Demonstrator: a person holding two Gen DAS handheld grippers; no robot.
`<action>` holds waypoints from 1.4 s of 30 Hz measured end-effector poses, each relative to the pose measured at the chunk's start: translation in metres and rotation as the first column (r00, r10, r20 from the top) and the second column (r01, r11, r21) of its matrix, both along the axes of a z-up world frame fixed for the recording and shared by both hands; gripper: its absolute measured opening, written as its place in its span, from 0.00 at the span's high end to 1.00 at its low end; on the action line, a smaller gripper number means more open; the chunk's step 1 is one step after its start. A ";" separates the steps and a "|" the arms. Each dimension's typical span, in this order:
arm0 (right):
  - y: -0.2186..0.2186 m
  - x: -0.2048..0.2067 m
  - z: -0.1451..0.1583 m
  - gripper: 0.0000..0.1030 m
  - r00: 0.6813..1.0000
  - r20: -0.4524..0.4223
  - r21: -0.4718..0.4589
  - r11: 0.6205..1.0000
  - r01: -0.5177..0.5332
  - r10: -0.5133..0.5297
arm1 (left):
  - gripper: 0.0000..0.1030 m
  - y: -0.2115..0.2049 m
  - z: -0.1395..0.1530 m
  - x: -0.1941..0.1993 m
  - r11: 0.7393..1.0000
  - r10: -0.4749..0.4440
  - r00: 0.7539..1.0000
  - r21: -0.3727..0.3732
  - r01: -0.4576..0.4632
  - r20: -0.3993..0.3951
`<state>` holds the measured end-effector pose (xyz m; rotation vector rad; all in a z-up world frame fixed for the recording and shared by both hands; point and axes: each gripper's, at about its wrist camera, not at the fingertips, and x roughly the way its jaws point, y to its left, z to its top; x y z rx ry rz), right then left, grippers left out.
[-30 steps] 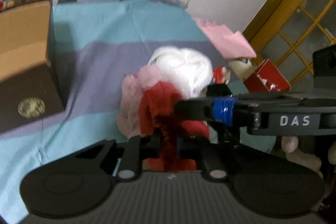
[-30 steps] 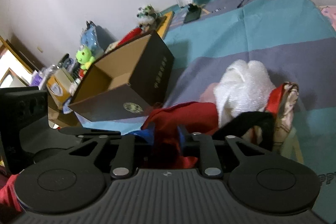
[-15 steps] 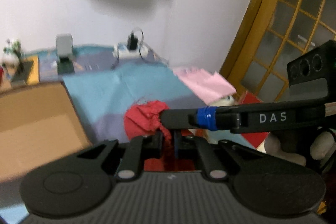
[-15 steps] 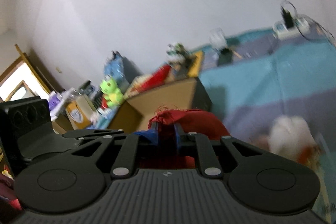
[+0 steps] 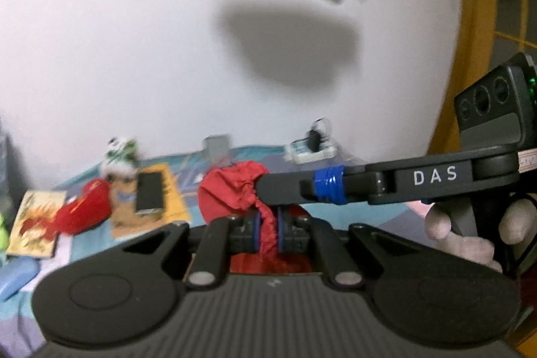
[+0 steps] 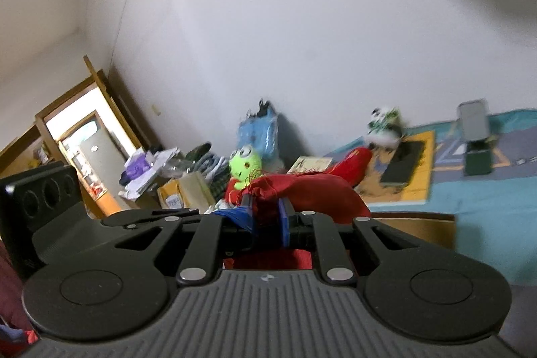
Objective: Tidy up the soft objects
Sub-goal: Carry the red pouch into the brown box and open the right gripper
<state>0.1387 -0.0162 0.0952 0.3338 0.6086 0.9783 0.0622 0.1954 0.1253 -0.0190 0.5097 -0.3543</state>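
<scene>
A red drawstring cloth (image 5: 231, 190) hangs in the air, held from two sides. My left gripper (image 5: 266, 232) is shut on a gathered fold of it. My right gripper (image 5: 268, 188) reaches in from the right, its blue-taped finger lying across the cloth. In the right wrist view the red cloth (image 6: 302, 193) bulges over my right gripper (image 6: 268, 217), which is shut on its bunched neck. A person's hand (image 5: 470, 240) grips the right handle. The cloth's lower part is hidden behind both gripper bodies.
A cardboard box's rim (image 6: 419, 222) lies just below the cloth. By the wall sit a green frog plush (image 6: 243, 163), a panda plush (image 6: 384, 123), a red plush (image 5: 84, 210), a phone (image 6: 402, 161) and a power strip (image 5: 310, 150). A wooden door (image 5: 496, 22) stands at the right.
Both grippers have lifted the red cloth off the pile of white and pink soft toys and carried it toward the box. Both views now tilt up at the wall.
</scene>
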 end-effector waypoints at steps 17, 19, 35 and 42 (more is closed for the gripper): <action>0.109 0.026 -0.127 1.00 0.948 -0.315 -0.124 0.989 -0.082 0.039 | 0.96 0.096 -0.123 0.042 0.985 0.173 0.914 0.082 -0.154 -0.368; 0.114 0.024 -0.133 1.00 0.943 -0.329 -0.128 0.988 -0.088 0.042 | 0.96 0.103 -0.127 0.041 0.983 0.183 0.903 0.079 -0.166 -0.389; 0.108 0.016 -0.123 0.93 0.911 -0.400 -0.013 0.994 -0.113 0.098 | 0.57 0.119 -0.107 0.017 0.946 0.323 0.873 0.117 -0.301 -0.367; 0.096 -0.004 -0.102 0.92 0.943 -0.318 -0.034 0.993 -0.112 0.096 | 0.55 0.103 -0.090 0.005 0.907 0.419 0.845 0.186 -0.377 -0.333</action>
